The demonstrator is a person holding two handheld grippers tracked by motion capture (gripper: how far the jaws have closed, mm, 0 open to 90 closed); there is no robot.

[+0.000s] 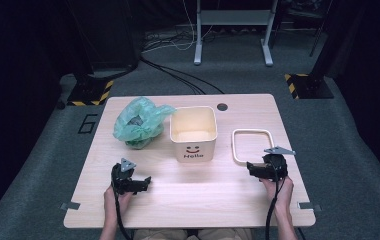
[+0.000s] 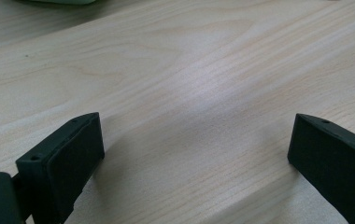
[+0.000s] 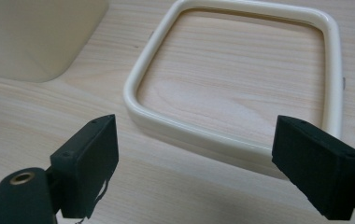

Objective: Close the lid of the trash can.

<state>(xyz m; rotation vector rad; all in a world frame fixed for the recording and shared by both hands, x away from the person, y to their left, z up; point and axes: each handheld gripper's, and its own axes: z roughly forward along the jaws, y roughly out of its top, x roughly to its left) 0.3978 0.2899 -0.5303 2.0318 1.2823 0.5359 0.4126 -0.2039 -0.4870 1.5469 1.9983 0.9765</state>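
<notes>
A cream square bin (image 1: 193, 132) with a smiley and "Hello" on its front stands open-topped at the middle of the wooden table (image 1: 193, 200). Flat to its right lies a cream square ring frame (image 1: 252, 145). A crumpled green plastic bag (image 1: 140, 122) sits to the bin's left. My left gripper (image 1: 145, 182) rests low over bare wood at the front left, jaws wide apart with nothing between them (image 2: 196, 119). My right gripper (image 1: 250, 168) hovers just in front of the ring's near edge. Its view has the ring frame (image 3: 199, 137) lying beyond the open, empty jaws (image 3: 195, 123), with the bin (image 3: 35, 37) at the upper left.
A round cable hole (image 1: 222, 106) is in the table's back edge. Beyond the table are floor cables (image 1: 178, 75), a metal stand (image 1: 233, 30) and hazard-striped bases (image 1: 90, 92). Bare wood lies between the two grippers.
</notes>
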